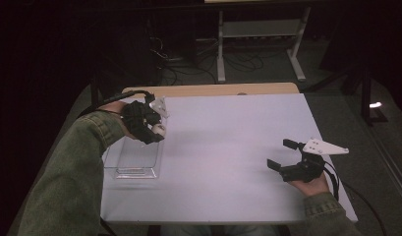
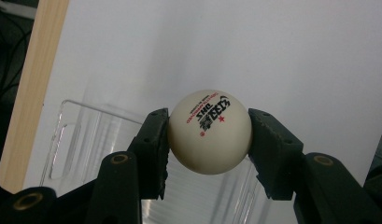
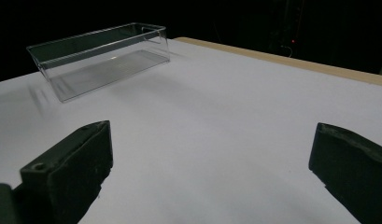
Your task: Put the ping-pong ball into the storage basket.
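Table (image 1: pixel 228 162) first: its white top carries the clear plastic bin (image 1: pixel 134 160), and everything else you can place against that bin. It is a long, shallow, see-through box with straight walls and a ribbed floor; in the high view its long axis runs away from you, from the near edge of the table toward the wooden strip (image 1: pixel 213 90) at the far edge. It stands upright, open side up, near the table's left edge.

Your left gripper (image 1: pixel 157 129) hovers over the far end of the bin, and its jaws are clamped on the ping-pong ball (image 2: pixel 209 131), one pad on each side. The ball is off-white and matte, with black and red print and a small red star; in the left gripper view the print faces the camera and reads upside down. Being round, it has no long axis to speak of.

Your right gripper (image 1: pixel 282 155) is well apart from the bin, over the right side of the table, jaws spread wide with nothing between them.
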`<action>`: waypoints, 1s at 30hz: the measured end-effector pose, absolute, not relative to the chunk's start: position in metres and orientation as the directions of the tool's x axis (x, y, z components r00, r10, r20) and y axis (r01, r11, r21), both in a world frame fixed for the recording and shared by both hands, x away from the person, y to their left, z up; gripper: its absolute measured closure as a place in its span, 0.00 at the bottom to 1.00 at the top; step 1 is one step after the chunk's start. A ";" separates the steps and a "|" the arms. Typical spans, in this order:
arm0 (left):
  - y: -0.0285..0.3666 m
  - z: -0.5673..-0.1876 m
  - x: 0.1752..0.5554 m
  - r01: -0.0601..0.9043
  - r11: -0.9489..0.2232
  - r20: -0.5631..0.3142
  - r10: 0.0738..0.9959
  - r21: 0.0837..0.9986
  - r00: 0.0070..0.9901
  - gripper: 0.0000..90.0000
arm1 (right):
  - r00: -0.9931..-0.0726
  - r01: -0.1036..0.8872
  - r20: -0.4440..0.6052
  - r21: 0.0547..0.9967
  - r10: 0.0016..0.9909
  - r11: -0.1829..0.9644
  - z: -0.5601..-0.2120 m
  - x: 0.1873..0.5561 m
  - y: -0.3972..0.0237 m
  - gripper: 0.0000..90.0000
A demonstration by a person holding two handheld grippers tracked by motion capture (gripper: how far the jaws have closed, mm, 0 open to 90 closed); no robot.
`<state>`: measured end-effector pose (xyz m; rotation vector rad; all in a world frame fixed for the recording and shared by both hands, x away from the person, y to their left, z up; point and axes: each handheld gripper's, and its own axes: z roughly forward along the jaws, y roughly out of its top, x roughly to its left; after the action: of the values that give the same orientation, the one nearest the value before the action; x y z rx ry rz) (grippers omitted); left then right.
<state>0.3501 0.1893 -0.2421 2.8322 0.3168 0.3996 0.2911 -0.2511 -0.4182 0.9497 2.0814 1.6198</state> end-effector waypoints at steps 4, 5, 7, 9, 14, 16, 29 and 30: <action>0.195 -0.242 0.352 0.192 -0.942 0.242 0.261 0.275 0.934 0.56 | -0.719 0.301 0.134 0.945 0.682 0.131 -0.418 0.291 -0.251 0.00; 0.195 -0.242 0.352 0.192 -0.942 0.242 0.261 0.275 0.934 0.56 | -0.719 0.301 0.134 0.945 0.682 0.131 -0.418 0.291 -0.251 0.00; 0.202 -0.243 0.355 0.214 -0.940 0.239 0.280 0.267 0.930 0.56 | -0.720 0.301 0.134 0.944 0.681 0.132 -0.419 0.291 -0.251 0.00; 0.206 -0.246 0.356 0.226 -0.939 0.241 0.290 0.260 0.926 0.56 | -0.720 0.297 0.134 0.946 0.681 0.129 -0.418 0.291 -0.251 0.00; 0.207 -0.251 0.356 0.219 -0.946 0.243 0.277 0.240 0.930 0.56 | -0.722 0.295 0.133 0.947 0.679 0.128 -0.418 0.291 -0.252 0.00; 0.207 -0.250 0.357 0.221 -0.945 0.244 0.279 0.241 0.929 0.56 | -0.722 0.294 0.132 0.947 0.679 0.129 -0.418 0.291 -0.251 0.00; 0.223 -0.249 0.349 0.228 -0.944 0.269 0.290 0.240 0.918 0.56 | -0.728 0.294 0.128 0.946 0.674 0.138 -0.418 0.291 -0.249 0.00; 0.223 -0.249 0.349 0.228 -0.944 0.269 0.290 0.240 0.918 0.56 | -0.728 0.294 0.128 0.946 0.674 0.138 -0.418 0.291 -0.249 0.00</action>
<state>0.3490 0.2233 -0.2494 2.8756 0.3924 0.4491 0.2913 -0.2493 -0.4180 0.9361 2.0936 1.6168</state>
